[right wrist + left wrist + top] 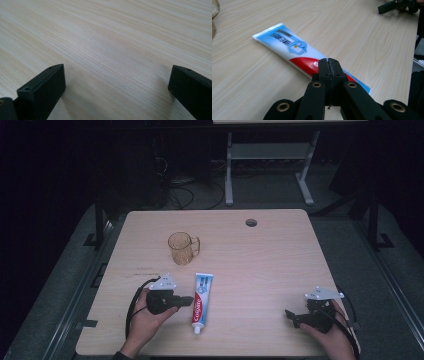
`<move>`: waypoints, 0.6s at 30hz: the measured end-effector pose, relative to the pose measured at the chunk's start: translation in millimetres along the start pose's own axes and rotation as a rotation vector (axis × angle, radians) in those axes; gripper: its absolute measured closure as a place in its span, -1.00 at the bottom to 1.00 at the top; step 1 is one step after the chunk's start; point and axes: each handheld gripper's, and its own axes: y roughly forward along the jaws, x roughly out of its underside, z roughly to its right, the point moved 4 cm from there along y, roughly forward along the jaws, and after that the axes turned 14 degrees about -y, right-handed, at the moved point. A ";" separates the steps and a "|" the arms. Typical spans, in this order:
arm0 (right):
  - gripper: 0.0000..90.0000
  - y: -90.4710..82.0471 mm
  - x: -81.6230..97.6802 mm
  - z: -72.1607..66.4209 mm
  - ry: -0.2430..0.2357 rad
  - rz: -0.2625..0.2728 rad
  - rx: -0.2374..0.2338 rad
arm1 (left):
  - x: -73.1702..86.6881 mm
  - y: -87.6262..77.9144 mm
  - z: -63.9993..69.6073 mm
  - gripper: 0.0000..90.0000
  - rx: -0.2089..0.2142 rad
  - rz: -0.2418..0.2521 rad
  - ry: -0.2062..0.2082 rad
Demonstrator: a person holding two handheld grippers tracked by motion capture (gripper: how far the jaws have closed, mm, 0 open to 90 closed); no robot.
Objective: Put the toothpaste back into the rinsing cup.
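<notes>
A blue, white and red toothpaste tube (202, 302) lies flat on the wooden table (270, 265), cap toward the near edge. My left gripper (188, 300) is just left of the tube, jaws pressed together with nothing between them; in the left gripper view its tips (328, 62) hover over the red part of the tube (294, 48). An amber transparent mug (182, 248) stands behind the tube. My right gripper (290, 316) rests near the table's front right; in the right gripper view its jaws stand wide apart (117, 80) over bare wood.
A round cable hole (251, 222) sits near the table's far edge. Dark floor, cables and a white desk frame (270, 165) lie beyond the table. The other gripper (395, 5) shows far off in the left gripper view.
</notes>
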 end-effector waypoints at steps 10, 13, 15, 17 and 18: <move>-0.99 0.2 -0.2 -0.2 -0.001 0.000 -0.001 | -5.8 19.8 14.4 1.00 0.036 -0.030 0.028; -0.99 0.3 -0.4 -0.2 -0.003 0.001 -0.002 | -6.3 26.1 17.7 1.00 0.045 -0.043 0.034; -0.99 0.5 -0.6 -0.3 -0.003 0.001 -0.003 | -6.1 32.8 21.0 1.00 0.051 -0.058 0.043; -0.99 0.5 -0.7 -0.4 -0.003 0.001 -0.003 | -5.7 37.2 23.4 1.00 0.054 -0.067 0.049; -0.99 0.5 -0.7 -0.4 -0.003 0.001 -0.003 | -5.7 37.2 23.4 1.00 0.054 -0.067 0.049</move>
